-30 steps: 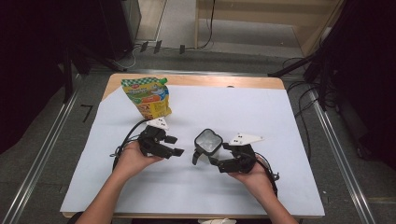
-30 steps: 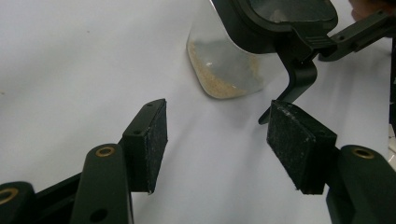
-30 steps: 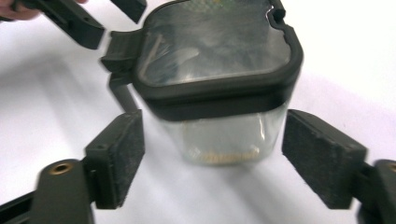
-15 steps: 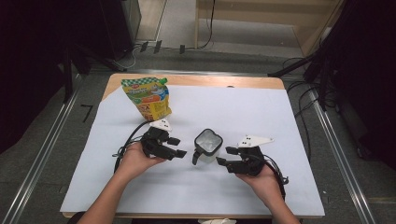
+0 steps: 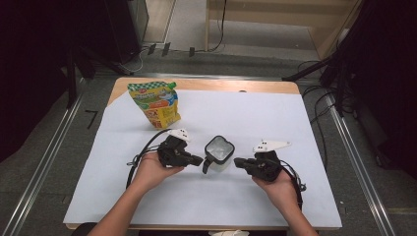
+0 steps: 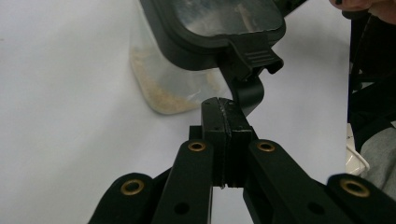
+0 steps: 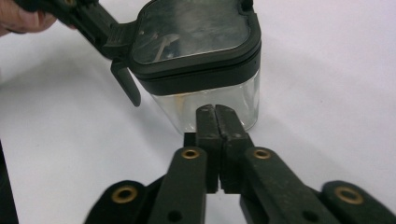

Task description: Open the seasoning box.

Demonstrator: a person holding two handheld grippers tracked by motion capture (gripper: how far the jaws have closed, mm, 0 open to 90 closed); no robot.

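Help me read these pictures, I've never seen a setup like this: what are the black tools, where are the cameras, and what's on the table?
A person holds a two-jaw hand gripper in each hand: the left gripper and the right gripper. One picture comes from a fixed camera above the table. The other two come from cameras riding on each gripper, looking along its black jaws. On the white table stand a clear jar with a black lid and some pale grains at the bottom, and a colourful pouch farther back. Both grippers are shut and hold nothing; they point at the jar from either side.
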